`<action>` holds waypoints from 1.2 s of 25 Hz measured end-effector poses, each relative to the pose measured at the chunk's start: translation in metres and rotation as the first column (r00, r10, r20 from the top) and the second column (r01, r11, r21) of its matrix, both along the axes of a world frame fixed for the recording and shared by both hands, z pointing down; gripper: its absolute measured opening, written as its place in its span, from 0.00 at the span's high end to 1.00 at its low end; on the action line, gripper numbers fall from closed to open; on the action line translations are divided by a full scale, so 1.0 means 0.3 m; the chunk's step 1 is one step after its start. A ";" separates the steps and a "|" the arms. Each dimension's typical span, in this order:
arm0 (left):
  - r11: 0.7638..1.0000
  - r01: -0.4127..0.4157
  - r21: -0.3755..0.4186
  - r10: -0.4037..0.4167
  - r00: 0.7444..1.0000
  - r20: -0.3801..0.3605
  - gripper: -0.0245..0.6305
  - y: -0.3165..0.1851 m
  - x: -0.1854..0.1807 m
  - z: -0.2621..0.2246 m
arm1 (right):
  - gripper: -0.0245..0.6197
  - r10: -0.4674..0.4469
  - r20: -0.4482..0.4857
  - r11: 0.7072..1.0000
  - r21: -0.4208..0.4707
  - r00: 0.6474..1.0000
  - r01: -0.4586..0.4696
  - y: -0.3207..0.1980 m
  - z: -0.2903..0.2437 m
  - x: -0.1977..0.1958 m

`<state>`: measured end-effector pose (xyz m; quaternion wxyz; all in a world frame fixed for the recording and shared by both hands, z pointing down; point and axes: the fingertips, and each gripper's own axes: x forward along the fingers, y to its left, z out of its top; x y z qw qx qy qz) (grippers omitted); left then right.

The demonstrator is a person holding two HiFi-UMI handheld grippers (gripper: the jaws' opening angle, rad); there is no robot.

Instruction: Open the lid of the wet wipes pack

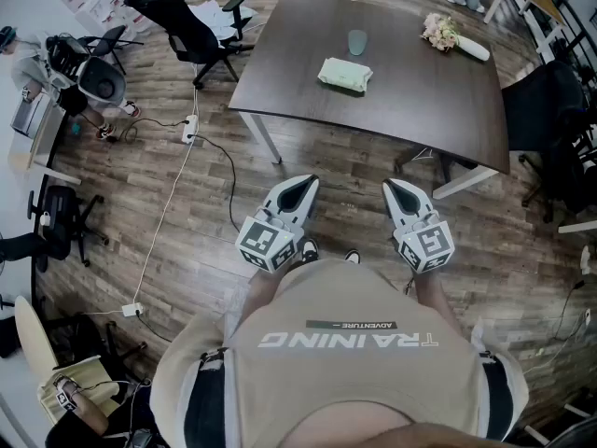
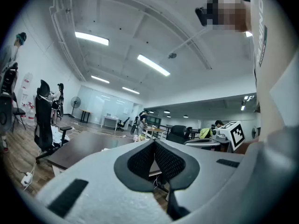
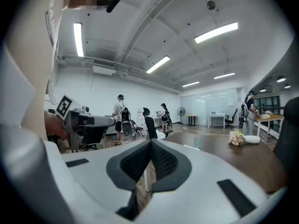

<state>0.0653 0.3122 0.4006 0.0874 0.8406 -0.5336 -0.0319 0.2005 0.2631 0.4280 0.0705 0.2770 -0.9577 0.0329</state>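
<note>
The left gripper point(image 1: 298, 189) is held low, close in front of the person's body. Its jaws are pressed together tip to tip with nothing between them, which its own view confirms, showing the two dark pads meeting in a point. Ahead of it and a little to its right, well apart from it across a stretch of wooden floor, stands the dark table point(image 1: 410, 101). The wet wipes pack point(image 1: 345, 73) lies flat on the table, pale green, with its lid apparently down, though it is too small here to be sure. Just beyond the pack is a grey-green cup point(image 1: 357, 42). Further to the right, near the table's far edge, lies a bunch of flowers point(image 1: 439, 32). The right gripper point(image 1: 399, 190) hangs beside the left one at the same height, likewise clenched on nothing, and the pack lies ahead of it and slightly to its left. Neither gripper is anywhere near the pack, so the task appears to be at its very start, in the approach, with the lid untouched. The next move probably calls for stepping up to the table and bringing both grippers over the pack. Then one could part its jaws to steady the soft body while the other catches the lid's front edge and lifts it.
</note>
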 end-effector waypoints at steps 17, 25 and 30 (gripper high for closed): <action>0.999 0.042 -0.003 -0.042 0.999 0.017 0.95 -0.080 0.022 -0.001 | 0.94 -0.001 -0.013 1.000 -0.021 1.000 0.001 -0.055 0.035 0.036; 0.993 0.106 -0.061 -0.105 0.994 0.016 0.95 -0.059 0.142 0.083 | 0.94 -0.058 -0.011 0.994 -0.094 0.998 0.056 -0.042 0.175 0.119; 0.989 0.102 -0.105 -0.096 0.994 0.058 0.95 -0.045 0.128 0.126 | 0.94 -0.084 0.019 0.992 -0.092 0.996 0.086 -0.054 0.162 0.097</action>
